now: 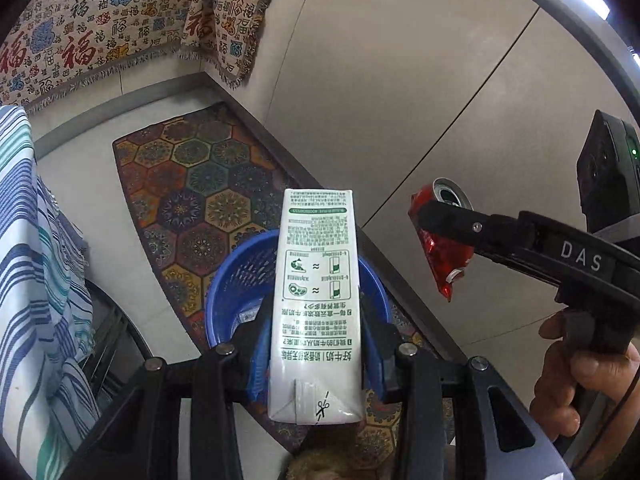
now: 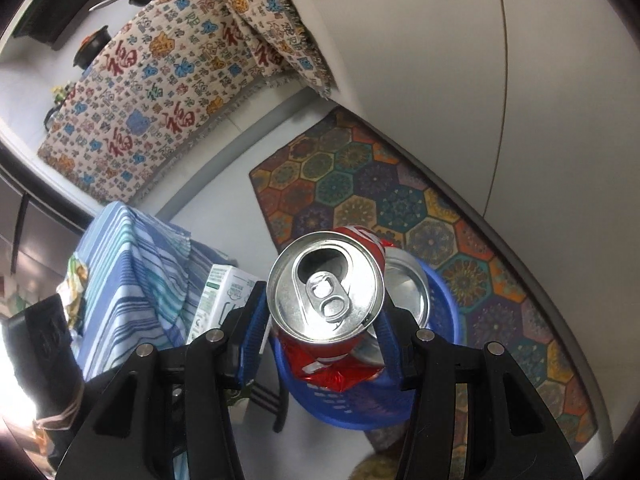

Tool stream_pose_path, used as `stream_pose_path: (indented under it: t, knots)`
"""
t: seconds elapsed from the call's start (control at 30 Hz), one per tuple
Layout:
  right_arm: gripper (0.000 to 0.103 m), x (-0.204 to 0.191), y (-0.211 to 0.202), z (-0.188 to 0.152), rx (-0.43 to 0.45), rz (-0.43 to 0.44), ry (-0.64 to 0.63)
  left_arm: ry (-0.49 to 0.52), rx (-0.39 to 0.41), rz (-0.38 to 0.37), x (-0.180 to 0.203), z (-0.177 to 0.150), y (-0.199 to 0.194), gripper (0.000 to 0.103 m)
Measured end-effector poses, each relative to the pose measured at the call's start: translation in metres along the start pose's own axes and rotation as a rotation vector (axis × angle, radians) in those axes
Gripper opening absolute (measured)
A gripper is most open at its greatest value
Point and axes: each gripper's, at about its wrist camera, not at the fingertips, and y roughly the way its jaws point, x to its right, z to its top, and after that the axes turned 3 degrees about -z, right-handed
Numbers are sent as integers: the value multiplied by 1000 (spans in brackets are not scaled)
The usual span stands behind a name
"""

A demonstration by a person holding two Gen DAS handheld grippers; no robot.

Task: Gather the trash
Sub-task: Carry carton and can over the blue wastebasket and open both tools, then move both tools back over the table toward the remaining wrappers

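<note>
My left gripper (image 1: 316, 344) is shut on a white milk carton (image 1: 316, 300) with green print, held above a blue plastic basket (image 1: 236, 280) on the floor. My right gripper (image 2: 324, 320) is shut on a crushed red soda can (image 2: 324, 292), also over the blue basket (image 2: 444, 312). The can (image 1: 444, 256) and the right gripper show at the right of the left wrist view. The carton (image 2: 218, 296) shows at the left of the right wrist view. Something pale lies in the basket bottom.
A patterned hexagon rug (image 1: 192, 184) lies under the basket beside a grey wall (image 1: 400, 80). A blue striped cloth (image 1: 36, 264) covers furniture at left. A cloth printed with characters (image 2: 152, 92) hangs at the back. A black device (image 1: 608, 168) sits at right.
</note>
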Motion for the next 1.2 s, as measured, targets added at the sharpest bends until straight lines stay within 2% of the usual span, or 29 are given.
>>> stream_pose_path:
  t: [0.2, 0.23, 0.27, 0.3, 0.47, 0.63, 0.77, 0.93, 1.03, 1.2]
  knots:
    - [55, 5, 1, 4, 14, 4, 31, 28, -14, 20, 5, 4, 19, 43]
    - [60, 6, 0, 4, 20, 6, 42, 25, -26, 11, 4, 5, 25, 48]
    - [71, 7, -1, 5, 27, 6, 52, 23, -31, 8, 3, 6, 28, 59]
    - [75, 8, -3, 5, 36, 5, 56, 23, -25, 15, 2, 6, 30, 64]
    - [75, 8, -11, 7, 70, -3, 49, -4, 6, 13, 0, 10, 21, 64]
    - [78, -1, -28, 8, 144, -27, 8, 16, 80, 19, 2, 7, -20, 64]
    - [81, -19, -46, 7, 227, -80, -57, 45, 138, 47, 0, -9, -72, 64]
    - [88, -60, -61, -3, 309, -137, -189, 29, 185, 138, -22, -47, -136, 66]
    - [88, -95, -65, -17, 326, -105, -276, -20, 193, 201, -44, -79, -169, 66]
    - [91, -171, -60, -53, 306, 18, -426, -118, 196, 326, -90, -136, -214, 66]
